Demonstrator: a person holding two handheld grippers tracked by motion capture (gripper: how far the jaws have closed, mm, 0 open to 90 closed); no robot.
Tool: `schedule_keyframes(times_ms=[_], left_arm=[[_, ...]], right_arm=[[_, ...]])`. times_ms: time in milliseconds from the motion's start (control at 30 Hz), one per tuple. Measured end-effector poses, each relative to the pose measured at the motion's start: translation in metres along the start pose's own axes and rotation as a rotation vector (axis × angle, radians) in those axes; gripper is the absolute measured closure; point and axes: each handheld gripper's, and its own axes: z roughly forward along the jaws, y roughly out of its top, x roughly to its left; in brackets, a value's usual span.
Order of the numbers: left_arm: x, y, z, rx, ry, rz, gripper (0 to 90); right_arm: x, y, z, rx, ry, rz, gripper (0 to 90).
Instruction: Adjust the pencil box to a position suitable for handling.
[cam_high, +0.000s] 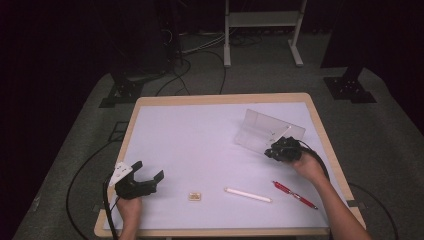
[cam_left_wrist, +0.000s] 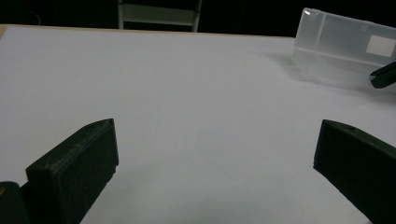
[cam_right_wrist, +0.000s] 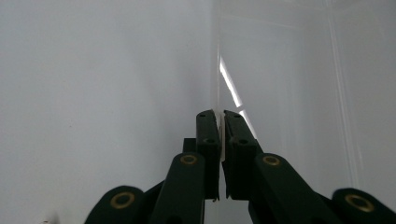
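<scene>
Two grippers on white table (cam_high: 200, 135) in high view. Left gripper (cam_high: 149, 173) rests near front left edge, jaws spread wide, nothing between. Right gripper (cam_high: 272, 151) sits at near edge of clear plastic box (cam_high: 262, 131), toward back right. Small tan block (cam_high: 195, 196), white stick (cam_high: 247, 194), red pen (cam_high: 295, 194) lie along front, apart from each other.

Left gripper view: jaws far apart over bare table; clear plastic box (cam_left_wrist: 345, 49) at far right.

Right gripper view: right gripper (cam_right_wrist: 220, 114) clamped tight on thin clear wall of box (cam_right_wrist: 280, 70).
</scene>
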Motion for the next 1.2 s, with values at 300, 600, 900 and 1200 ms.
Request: schedule_keyframes(times_ms=[300, 600, 900, 1200], left_arm=[[0.000, 0.000, 0.000, 0.002, 0.002, 0.000, 0.0], [0.000, 0.000, 0.000, 0.000, 0.000, -0.002, 0.0], [0.000, 0.000, 0.000, -0.003, -0.001, -0.004, 0.0], [0.001, 0.000, 0.000, -0.005, -0.004, -0.005, 0.0]], right_arm=[[0.013, 0.017, -0.014, -0.052, 0.026, -0.050, 85.4], [0.036, 0.039, -0.015, -0.080, 0.071, -0.125, 85.3], [0.055, 0.060, -0.007, -0.090, 0.121, -0.187, 85.1], [0.073, 0.073, 0.011, -0.069, 0.173, -0.227, 85.0]])
